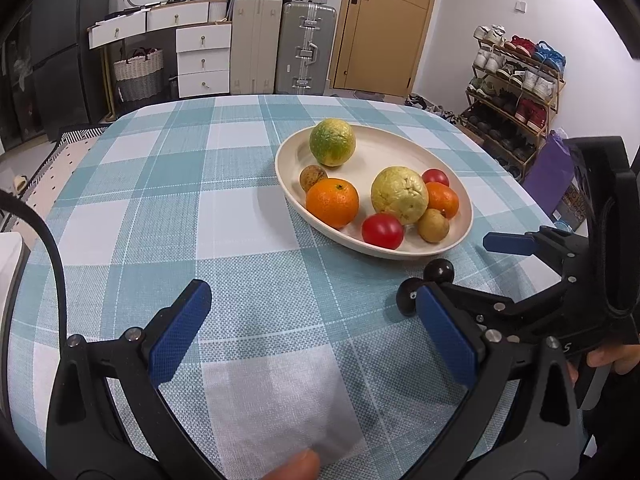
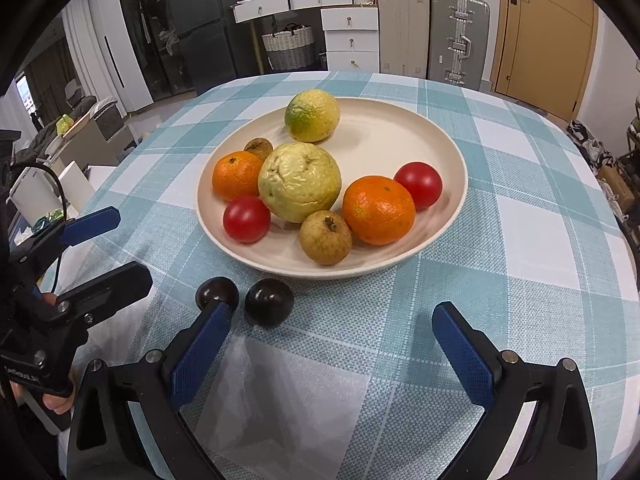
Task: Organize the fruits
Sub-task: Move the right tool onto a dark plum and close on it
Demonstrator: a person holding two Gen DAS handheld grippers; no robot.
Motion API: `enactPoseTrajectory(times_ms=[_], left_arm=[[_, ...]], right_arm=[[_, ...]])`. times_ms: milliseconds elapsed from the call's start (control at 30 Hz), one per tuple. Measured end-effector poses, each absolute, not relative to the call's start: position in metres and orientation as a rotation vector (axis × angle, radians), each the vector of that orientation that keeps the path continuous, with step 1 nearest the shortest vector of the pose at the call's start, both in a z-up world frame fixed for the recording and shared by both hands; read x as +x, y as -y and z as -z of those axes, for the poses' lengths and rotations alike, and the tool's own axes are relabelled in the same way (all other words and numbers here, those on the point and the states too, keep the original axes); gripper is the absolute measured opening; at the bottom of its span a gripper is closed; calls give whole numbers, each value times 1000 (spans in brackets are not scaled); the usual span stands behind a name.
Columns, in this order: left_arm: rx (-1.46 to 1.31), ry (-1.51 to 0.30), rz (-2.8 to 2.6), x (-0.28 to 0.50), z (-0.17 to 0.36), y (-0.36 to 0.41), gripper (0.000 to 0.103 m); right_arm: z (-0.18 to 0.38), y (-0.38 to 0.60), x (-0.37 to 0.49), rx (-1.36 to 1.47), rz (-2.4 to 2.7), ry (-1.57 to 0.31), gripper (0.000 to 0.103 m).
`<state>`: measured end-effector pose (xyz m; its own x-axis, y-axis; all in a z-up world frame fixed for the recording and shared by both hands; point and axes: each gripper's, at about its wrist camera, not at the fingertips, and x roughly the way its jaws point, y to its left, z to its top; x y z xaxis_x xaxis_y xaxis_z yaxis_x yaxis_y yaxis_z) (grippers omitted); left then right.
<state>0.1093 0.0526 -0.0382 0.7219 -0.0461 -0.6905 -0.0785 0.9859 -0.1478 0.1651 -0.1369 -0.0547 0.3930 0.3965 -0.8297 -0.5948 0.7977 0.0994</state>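
While both claws gape, two dark plums beside plate, fruit-filled.

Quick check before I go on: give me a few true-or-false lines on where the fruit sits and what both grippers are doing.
1. Both dark plums lie on the tablecloth, outside the plate. True.
2. The left gripper is holding a tomato. False: it is open and empty.
3. Two oranges sit in the plate. True.
4. The right gripper is shut on a plum. False: it is open, with one plum just beyond its left fingertip.
5. The plate holds only one tomato. False: there are two.
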Motion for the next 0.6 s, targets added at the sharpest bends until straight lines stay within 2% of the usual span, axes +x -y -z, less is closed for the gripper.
enactPoseTrajectory(times_ms=[433, 567, 600], left_arm=[[-173, -771, -14, 110, 39, -52, 102], [-180, -777, -13, 111, 40, -53, 102], [-180, -779, -14, 111, 41, -53, 102]], right_arm=[[53, 140, 155, -241, -676, -971, 101], [49, 144, 156, -205, -699, -962, 79], [49, 144, 157, -206, -699, -962, 77]])
